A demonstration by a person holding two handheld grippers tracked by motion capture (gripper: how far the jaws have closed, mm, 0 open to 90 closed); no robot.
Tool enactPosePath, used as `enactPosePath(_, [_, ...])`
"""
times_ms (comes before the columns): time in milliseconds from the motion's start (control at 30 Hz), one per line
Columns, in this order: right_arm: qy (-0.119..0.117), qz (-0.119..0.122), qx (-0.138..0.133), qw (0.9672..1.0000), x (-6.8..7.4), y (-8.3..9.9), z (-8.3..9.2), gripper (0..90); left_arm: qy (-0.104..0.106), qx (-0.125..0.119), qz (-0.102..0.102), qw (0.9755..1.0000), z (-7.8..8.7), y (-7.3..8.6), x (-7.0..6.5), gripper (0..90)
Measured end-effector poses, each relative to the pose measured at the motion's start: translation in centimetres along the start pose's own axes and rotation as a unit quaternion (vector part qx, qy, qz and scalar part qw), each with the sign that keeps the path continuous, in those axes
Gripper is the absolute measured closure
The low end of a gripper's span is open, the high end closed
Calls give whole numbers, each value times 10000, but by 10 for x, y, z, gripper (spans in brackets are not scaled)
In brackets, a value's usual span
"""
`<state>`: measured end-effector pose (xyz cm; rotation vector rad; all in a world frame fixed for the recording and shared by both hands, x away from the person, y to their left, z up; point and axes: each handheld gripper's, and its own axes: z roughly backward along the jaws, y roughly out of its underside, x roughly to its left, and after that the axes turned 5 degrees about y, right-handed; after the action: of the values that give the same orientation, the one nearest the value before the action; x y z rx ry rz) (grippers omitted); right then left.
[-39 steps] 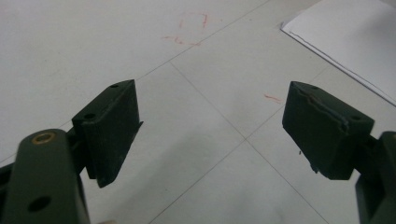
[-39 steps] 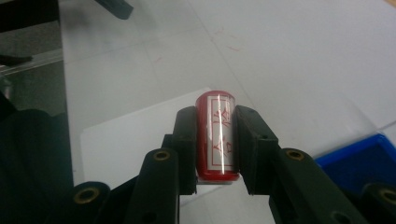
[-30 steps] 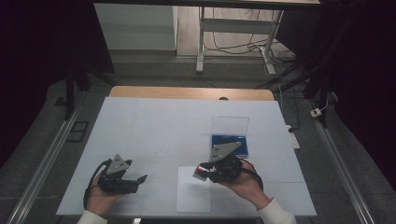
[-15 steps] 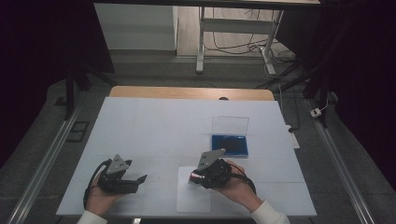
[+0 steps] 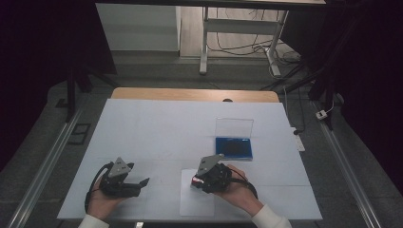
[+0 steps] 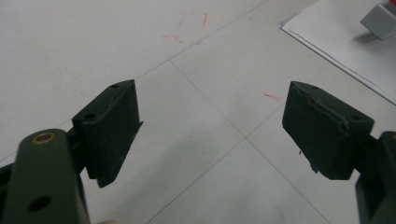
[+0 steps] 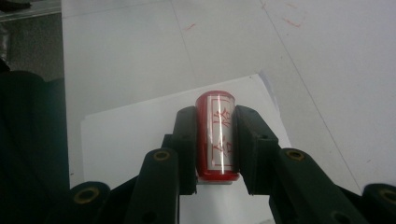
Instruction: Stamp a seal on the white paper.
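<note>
My right gripper is shut on a red cylindrical stamp with red characters on a pale strip. It holds the stamp low over a white paper sheet near the table's front edge, and the stamp's end points left. In the right gripper view the jaws grip the stamp from both sides above the sheet. My left gripper rests at the front left with its jaws wide apart. Nothing but bare table lies between them.
A blue ink pad box with its clear lid raised stands right of centre, behind the right hand. The white table cover has faint red marks. A corner of the paper sheet lies ahead of the left gripper.
The right gripper has moved left and toward the front, from beside the blue box to over the paper sheet, with the stamp still in it. The left gripper has barely moved.
</note>
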<state>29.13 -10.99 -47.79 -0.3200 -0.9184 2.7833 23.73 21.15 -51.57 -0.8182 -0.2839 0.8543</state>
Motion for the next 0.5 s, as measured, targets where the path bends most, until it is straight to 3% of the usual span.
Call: enactPosePath(500, [-7, 0, 100, 9999, 0, 1, -7, 697, -2, -4, 11, 10000, 0, 0, 0, 192])
